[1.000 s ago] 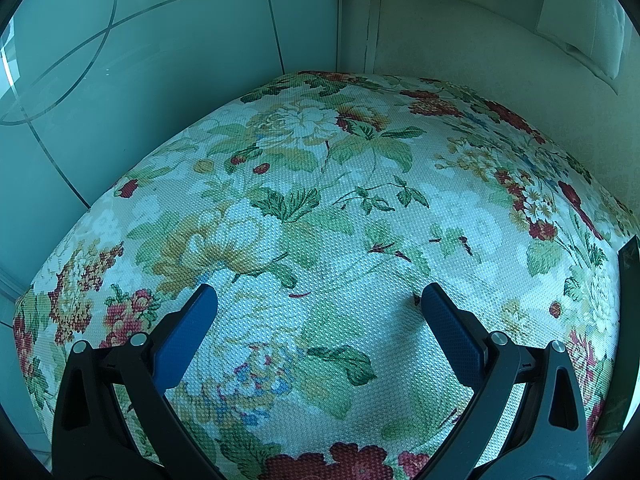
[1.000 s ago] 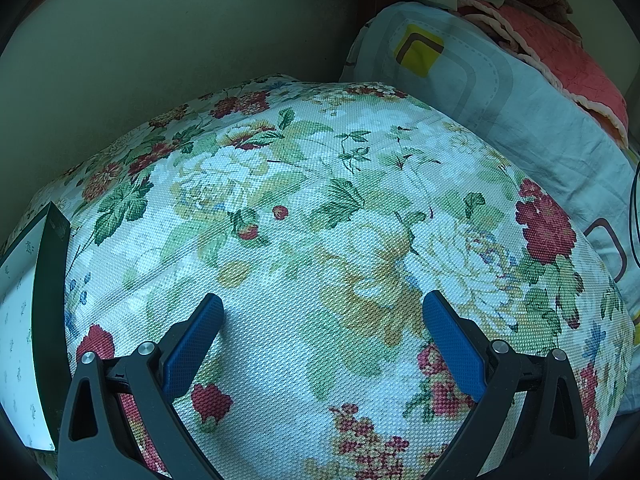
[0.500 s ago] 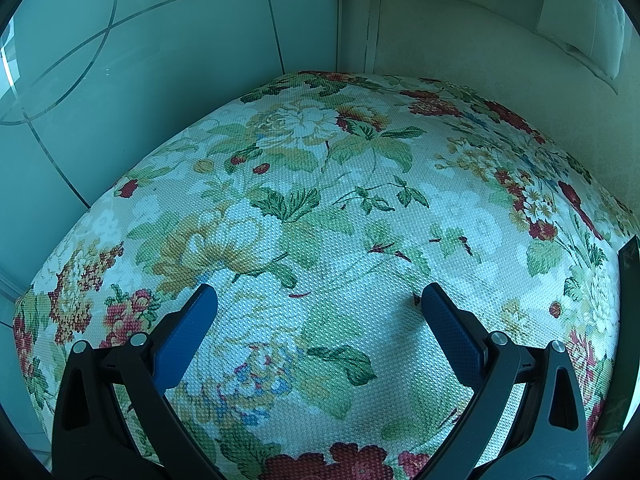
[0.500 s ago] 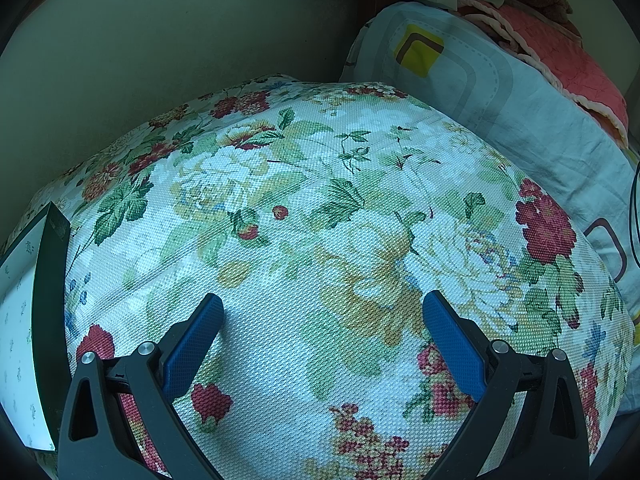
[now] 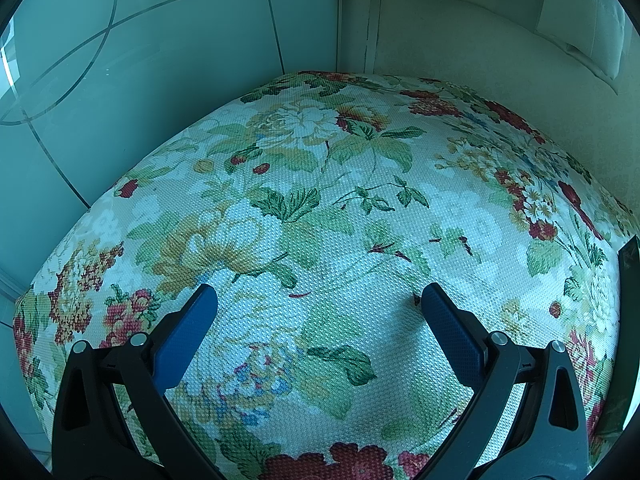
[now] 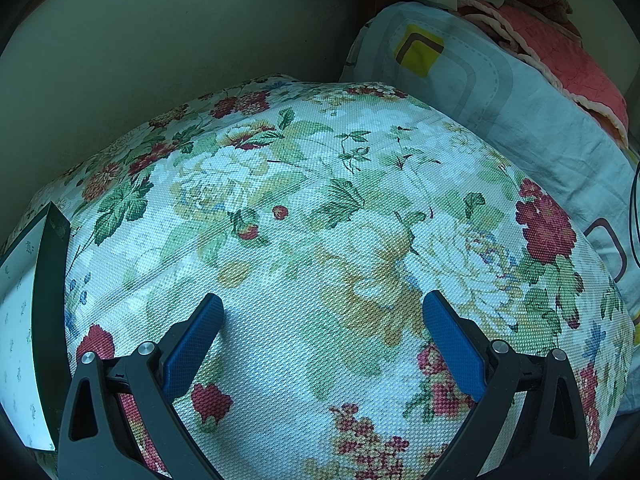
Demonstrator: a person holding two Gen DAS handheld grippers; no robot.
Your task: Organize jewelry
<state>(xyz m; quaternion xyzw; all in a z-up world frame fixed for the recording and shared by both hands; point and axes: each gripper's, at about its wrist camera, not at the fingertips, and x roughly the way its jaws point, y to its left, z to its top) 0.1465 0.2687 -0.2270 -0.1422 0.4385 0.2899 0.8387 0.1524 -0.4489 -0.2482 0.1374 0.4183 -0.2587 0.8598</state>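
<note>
No jewelry shows in either view. My left gripper [image 5: 318, 300] hangs open over a floral woven cloth [image 5: 320, 208], nothing between its blue pads. My right gripper [image 6: 322, 304] is open too, above the same floral cloth [image 6: 320, 200], also holding nothing. A dark-edged box [image 6: 48, 280] with a white patterned inside stands at the left edge of the right wrist view. A dark edge [image 5: 629, 280], perhaps of that box, shows at the far right of the left wrist view.
A glass panel [image 5: 140, 60] with etched lines borders the cloth on the left, a pale padded wall [image 5: 480, 40] behind it. In the right wrist view a grey pillow [image 6: 500, 92] and a pink quilt [image 6: 572, 60] lie at the right.
</note>
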